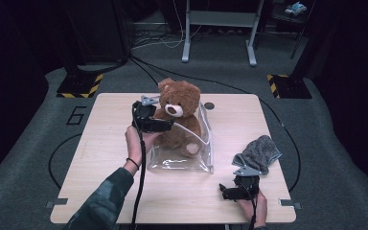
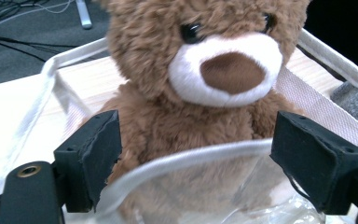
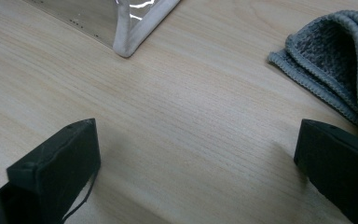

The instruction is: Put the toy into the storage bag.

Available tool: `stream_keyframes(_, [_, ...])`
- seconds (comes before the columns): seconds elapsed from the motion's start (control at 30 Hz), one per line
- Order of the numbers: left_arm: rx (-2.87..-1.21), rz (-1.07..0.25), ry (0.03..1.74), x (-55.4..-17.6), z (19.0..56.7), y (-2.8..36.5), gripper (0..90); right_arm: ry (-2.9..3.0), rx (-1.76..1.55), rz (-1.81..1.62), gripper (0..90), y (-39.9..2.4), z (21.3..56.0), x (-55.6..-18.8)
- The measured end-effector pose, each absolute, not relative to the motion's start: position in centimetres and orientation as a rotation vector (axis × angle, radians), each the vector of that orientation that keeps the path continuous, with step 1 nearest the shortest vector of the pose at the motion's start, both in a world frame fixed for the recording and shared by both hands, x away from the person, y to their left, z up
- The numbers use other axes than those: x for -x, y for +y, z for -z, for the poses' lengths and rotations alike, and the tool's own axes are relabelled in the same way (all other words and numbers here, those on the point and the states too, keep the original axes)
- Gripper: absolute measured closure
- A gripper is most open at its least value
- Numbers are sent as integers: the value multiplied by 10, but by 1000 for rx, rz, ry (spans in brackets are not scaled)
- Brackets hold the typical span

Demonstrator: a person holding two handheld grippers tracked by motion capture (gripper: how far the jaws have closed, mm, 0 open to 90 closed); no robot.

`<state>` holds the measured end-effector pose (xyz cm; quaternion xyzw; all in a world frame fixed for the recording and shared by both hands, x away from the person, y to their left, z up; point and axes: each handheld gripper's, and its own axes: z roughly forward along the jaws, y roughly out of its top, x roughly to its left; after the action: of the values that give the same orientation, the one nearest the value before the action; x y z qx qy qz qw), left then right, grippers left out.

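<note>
A fluffy brown plush teddy bear with a white muzzle [image 1: 178, 120] sat upright inside a clear plastic pouch with white fabric edging [image 1: 199, 153], toward the far middle of the pale wooden counter [image 1: 105, 191]. The pouch stood open at the top, and the bear's head and shoulders rose above its rim.

The left gripper [image 1: 165, 125] was held level at the bear's side in the high view, its jaws pointing at the toy's chest. In the left gripper view the bear [image 2: 200, 93] filled the space ahead of the two black jaws, and the pouch's white rim [image 2: 186, 156] ran across between them, just below the bear's chest. The jaws stood spread wide apart, one on each side of that rim, with neither pad pressing on the bear or the pouch; they were released and grasped nothing.

The right gripper [image 1: 227, 191] rested low at the near right part of the counter, well apart from the bear. Its jaws were also spread and empty, with bare wood [image 3: 191, 130] between them. A folded grey terry cloth [image 3: 335, 60] lay just beyond the right gripper's jaws, and a corner of the pouch [image 3: 135, 28] showed farther off in the right gripper view.
</note>
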<state>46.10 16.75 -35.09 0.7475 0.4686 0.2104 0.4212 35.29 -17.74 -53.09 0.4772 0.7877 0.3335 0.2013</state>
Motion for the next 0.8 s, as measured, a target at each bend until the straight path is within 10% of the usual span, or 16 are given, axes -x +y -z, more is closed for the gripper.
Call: stream_keyframes(0.8, [-1892, -620, 1248, -389, 401, 253, 122, 2205, -1324, -922, 0, -178, 531, -353])
